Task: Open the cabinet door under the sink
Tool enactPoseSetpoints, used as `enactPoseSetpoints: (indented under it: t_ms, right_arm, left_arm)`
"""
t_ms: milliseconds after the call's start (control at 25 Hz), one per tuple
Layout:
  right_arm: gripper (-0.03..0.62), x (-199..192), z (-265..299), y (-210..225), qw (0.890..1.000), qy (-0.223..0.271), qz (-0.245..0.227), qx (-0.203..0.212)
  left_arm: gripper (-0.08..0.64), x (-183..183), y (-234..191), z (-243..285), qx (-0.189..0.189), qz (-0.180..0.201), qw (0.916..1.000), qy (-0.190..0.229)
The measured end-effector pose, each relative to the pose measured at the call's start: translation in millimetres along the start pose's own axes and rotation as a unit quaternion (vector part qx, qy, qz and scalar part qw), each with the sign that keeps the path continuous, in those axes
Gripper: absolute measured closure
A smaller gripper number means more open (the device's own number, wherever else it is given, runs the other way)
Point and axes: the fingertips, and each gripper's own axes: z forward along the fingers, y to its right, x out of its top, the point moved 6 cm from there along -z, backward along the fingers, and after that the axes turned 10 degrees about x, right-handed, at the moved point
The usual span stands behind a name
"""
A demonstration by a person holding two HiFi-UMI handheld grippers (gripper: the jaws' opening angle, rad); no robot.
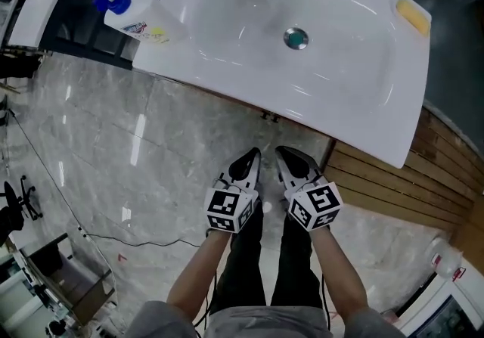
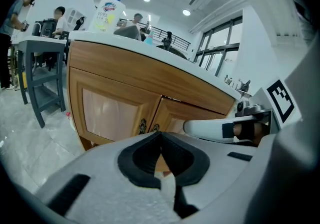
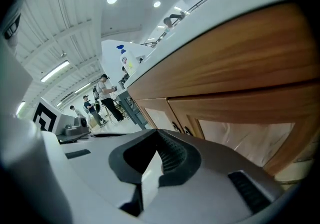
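Left claw (image 2: pixel 161 137) and right claw (image 3: pixel 157 137) are both pressed together, empty, near the shut cabinet door (image 2: pixel 111 113) under the sink (image 1: pixel 363 113). Unless one spreads first, it may bump the small handle (image 2: pixel 142 127) and slip off

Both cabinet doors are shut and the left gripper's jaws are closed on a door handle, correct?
Not quite. The cabinet doors are shut, but the left gripper has its jaws closed on nothing: the left gripper view shows the door handles beyond the tips, untouched.
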Motion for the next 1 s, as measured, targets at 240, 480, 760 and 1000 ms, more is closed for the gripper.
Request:
enactPoseSetpoints:
  t_ms: [240, 480, 760, 1000]
  right_arm:
    - [0.581, -14, 9, 16, 1.0, 0.014, 0.017, -0.011]
    - [0.582, -35, 13, 26, 1.0, 0.011, 0.025, -0.013]
    - [0.581, -55, 8, 36, 0.999, 0.01, 0.044, -0.023]
    - [0.581, -63, -1, 45, 0.998, 0.011, 0.054, -0.034]
  left_arm:
    - [0.551, -20, -20, 33, 0.002, -0.042, 0.9991, -0.011]
    - [0.551, -35, -33, 67, 0.001, 0.001, 0.9987, -0.052]
    - [0.526, -37, -35, 98, 0.011, 0.036, 0.997, -0.068]
    - [0.465, -38, -33, 120, 0.022, 0.051, 0.9952, -0.08]
